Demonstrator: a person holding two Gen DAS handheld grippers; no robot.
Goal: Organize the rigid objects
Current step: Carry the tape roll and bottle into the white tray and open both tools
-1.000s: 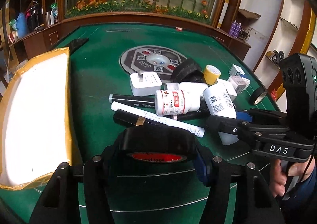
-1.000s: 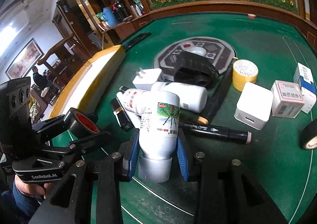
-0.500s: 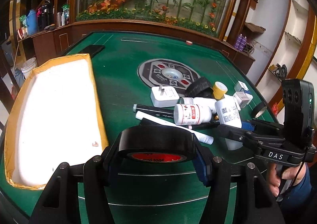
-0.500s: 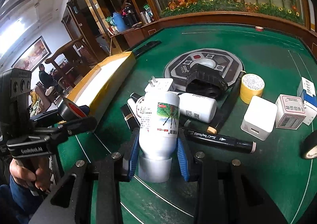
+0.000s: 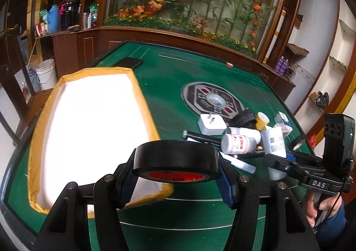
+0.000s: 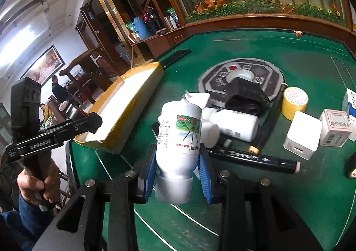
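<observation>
**Two grippers, each carrying one item near the tray**

Two grippers are holding loads off the green table (image 5: 200,68). The left gripper (image 5: 176,167) is clamping its blue pads on a black tape roll (image 5: 175,157), which is hanging over the near corner of the yellow-rimmed white tray (image 5: 144,106). The right gripper (image 6: 178,175) is squeezing a white bottle (image 6: 180,137) near its cap, to the right of that tray. Beyond the bottle, chargers, a black marker (image 6: 251,157) and a yellow tape roll (image 6: 294,99) are lying in a heap.
</observation>
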